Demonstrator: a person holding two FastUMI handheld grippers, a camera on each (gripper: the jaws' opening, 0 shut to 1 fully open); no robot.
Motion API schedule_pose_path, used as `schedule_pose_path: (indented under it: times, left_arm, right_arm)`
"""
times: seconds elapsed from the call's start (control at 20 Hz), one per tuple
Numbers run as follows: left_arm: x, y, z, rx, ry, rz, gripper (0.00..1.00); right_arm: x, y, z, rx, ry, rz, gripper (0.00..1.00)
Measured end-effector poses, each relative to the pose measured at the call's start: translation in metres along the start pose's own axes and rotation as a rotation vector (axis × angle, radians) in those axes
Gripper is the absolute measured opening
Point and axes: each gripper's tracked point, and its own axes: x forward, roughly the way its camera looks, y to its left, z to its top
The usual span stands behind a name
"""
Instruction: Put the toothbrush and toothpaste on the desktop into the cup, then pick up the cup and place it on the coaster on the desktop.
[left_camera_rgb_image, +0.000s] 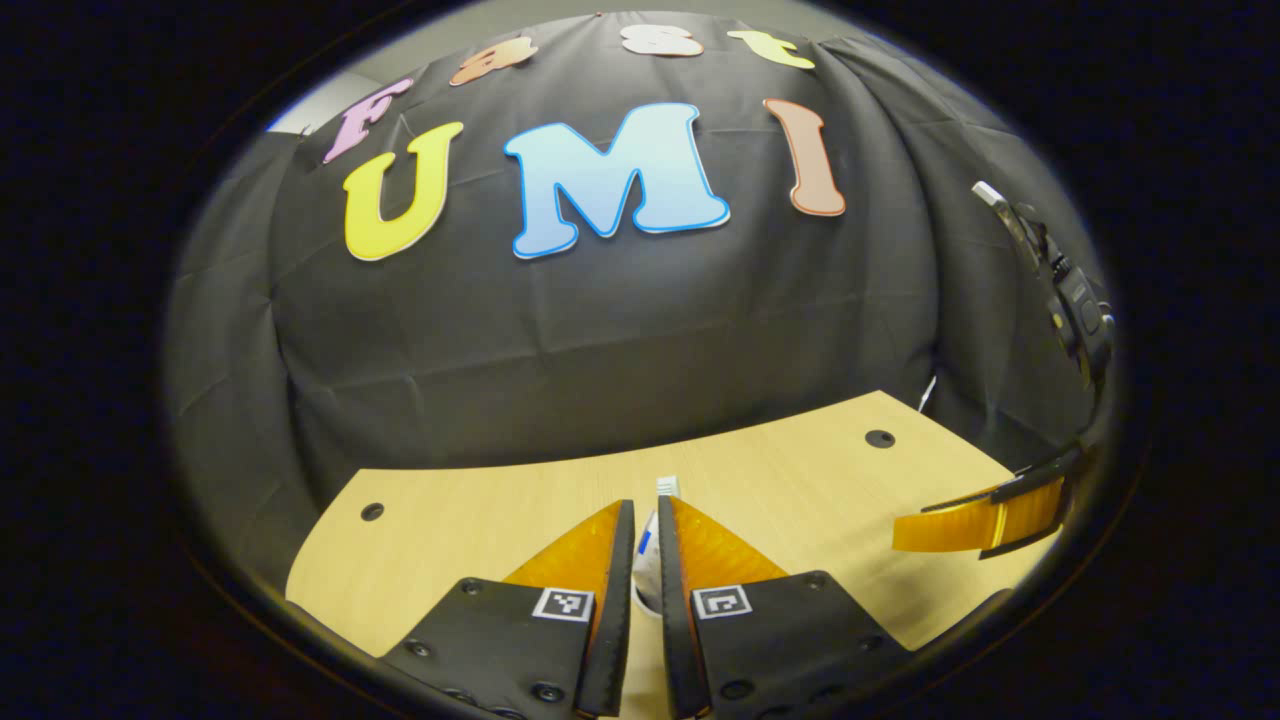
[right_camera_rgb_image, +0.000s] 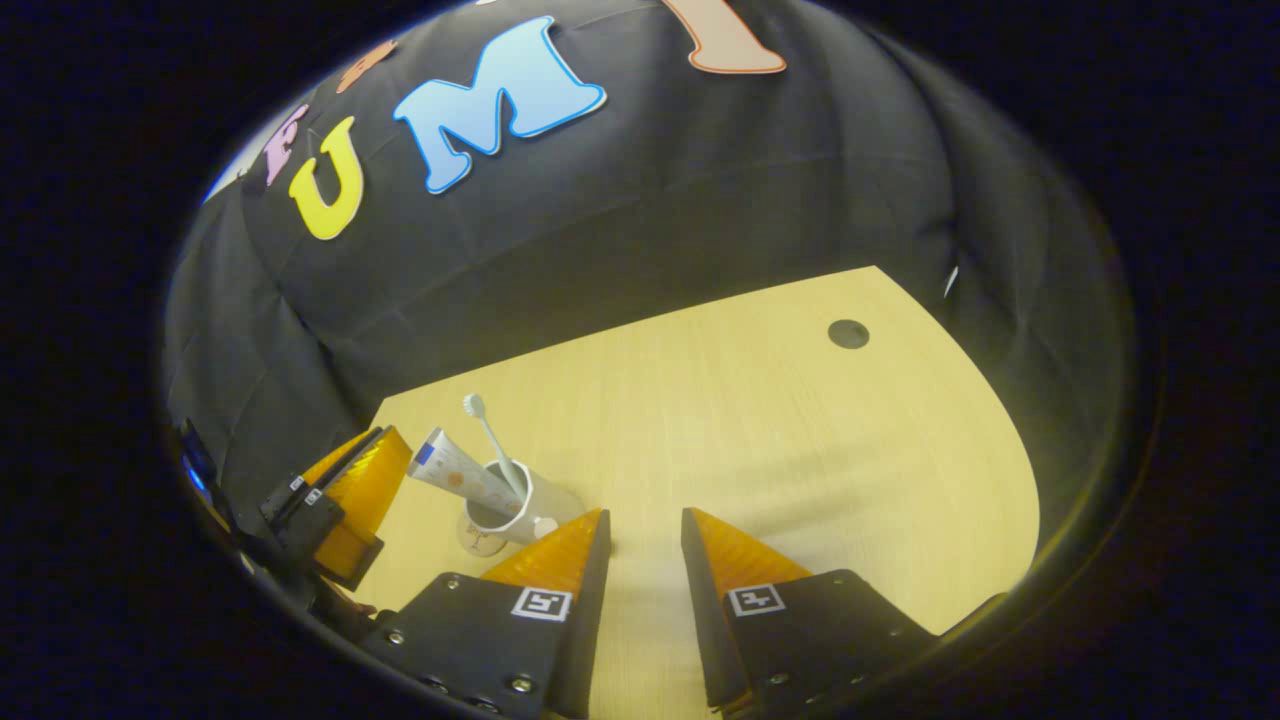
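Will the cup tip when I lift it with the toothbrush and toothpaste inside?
Probably somewhat top-heavy: the toothbrush and toothpaste both lean out of the cup toward one side. The cup looks narrow and smooth, so it may slip or tilt; lift slowly.

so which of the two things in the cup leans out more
The toothpaste: its fat tube tilts far out over the rim of the cup, while the thin toothbrush stands steeper beside it.
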Motion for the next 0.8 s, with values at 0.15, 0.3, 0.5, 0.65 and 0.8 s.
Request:
schedule_pose_path:
  times: [0.15, 0.3, 0.5, 0.65, 0.8]
  left_arm:
    - [-0.02, 0.014, 0.002, -0.017, -0.005, 0.023, 0.24]
    - [-0.042, 0.028, 0.003, -0.043, -0.007, 0.047, 0.24]
    - [-0.071, 0.05, -0.001, -0.068, -0.004, 0.089, 0.27]
    - [-0.092, 0.067, -0.004, -0.085, -0.001, 0.116, 0.32]
    - [-0.106, 0.079, -0.006, -0.097, -0.003, 0.132, 0.4]
  right_arm:
    - [-0.001, 0.01, -0.001, -0.022, 0.002, 0.015, 0.42]
    - [-0.002, 0.02, -0.002, -0.045, 0.009, 0.032, 0.42]
    - [-0.002, 0.035, -0.007, -0.074, 0.034, 0.061, 0.51]
    - [-0.001, 0.042, -0.011, -0.131, 0.045, 0.068, 0.55]
    - [0.001, 0.049, -0.011, -0.203, 0.063, 0.075, 0.55]
